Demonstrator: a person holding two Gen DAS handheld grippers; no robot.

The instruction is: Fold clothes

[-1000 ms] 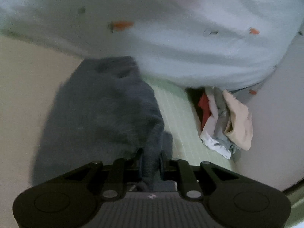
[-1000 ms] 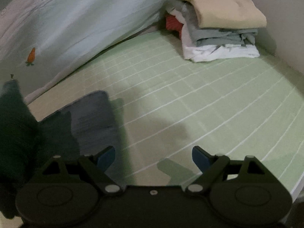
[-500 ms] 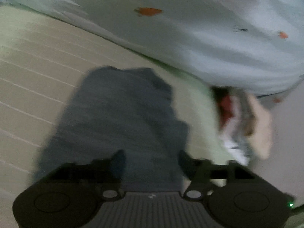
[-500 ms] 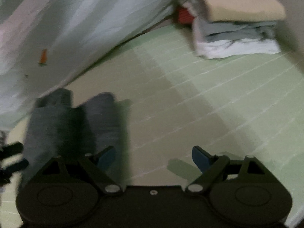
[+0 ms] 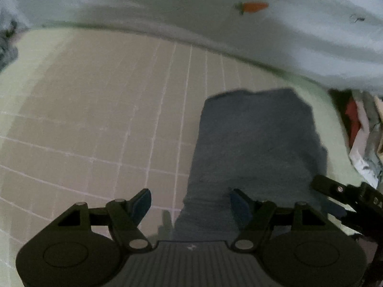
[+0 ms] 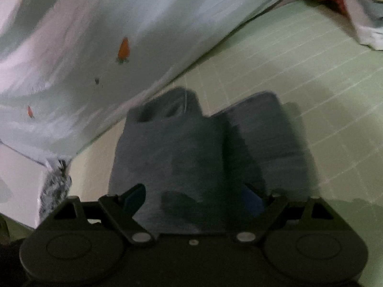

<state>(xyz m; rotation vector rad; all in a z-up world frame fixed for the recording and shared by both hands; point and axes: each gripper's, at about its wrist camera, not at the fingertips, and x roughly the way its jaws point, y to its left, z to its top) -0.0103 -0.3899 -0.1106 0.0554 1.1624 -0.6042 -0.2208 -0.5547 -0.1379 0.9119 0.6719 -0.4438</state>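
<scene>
A dark blue-grey garment (image 5: 256, 148) lies folded flat on the pale green checked bed sheet (image 5: 95, 119). My left gripper (image 5: 190, 204) is open and empty, with its right finger over the garment's near edge. In the right wrist view the same garment (image 6: 182, 157) lies folded with a second layer to its right, directly ahead. My right gripper (image 6: 195, 198) is open and empty, just above its near edge. The right gripper's arm also shows at the right edge of the left wrist view (image 5: 347, 198).
A pale blue duvet with orange carrot prints (image 5: 239, 19) is bunched along the far side of the bed (image 6: 95, 47). A stack of folded clothes (image 5: 366, 138) sits at the right, also at the top right of the right wrist view (image 6: 354, 4).
My left gripper has let go of the garment and opened; the garment now lies flat. My right gripper has swung left over the garment, staying open.
</scene>
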